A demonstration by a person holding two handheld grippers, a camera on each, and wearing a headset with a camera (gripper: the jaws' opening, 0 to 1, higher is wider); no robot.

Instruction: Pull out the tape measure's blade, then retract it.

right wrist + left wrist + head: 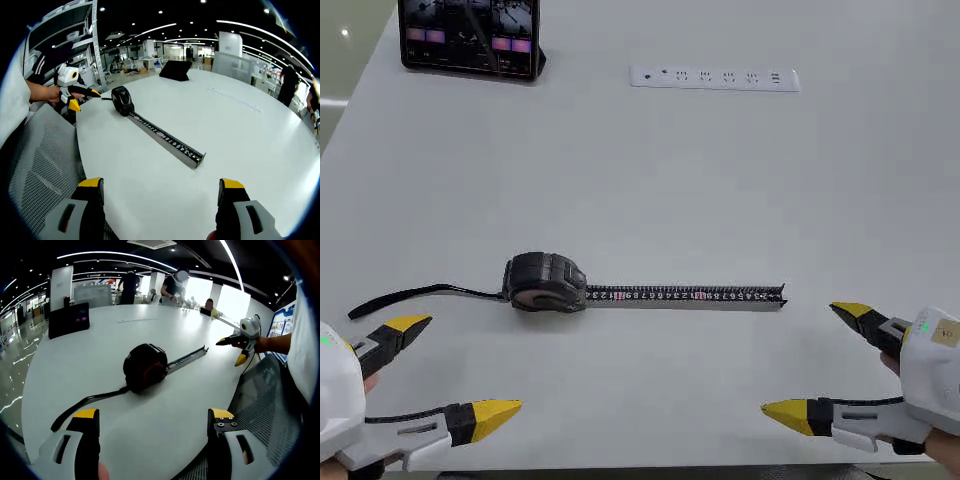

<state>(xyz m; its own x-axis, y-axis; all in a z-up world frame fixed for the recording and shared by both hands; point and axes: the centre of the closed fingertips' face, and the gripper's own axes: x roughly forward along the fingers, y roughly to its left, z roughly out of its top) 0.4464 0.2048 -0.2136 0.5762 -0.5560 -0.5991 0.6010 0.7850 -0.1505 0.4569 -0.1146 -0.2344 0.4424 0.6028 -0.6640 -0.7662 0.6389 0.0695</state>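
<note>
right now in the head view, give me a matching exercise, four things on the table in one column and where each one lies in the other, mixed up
Things:
1. black round tape measure case
2. long white plastic power strip
3. dark flat screen on a stand
4. black fabric wrist strap

Places:
a. far left of the white table
b. far side, to the right of the screen
c. trailing left from the case, flat on the table
d. near the middle, with the marked metal blade drawn out to its right

Pairs: 1-d, 2-b, 3-a, 4-c
</note>
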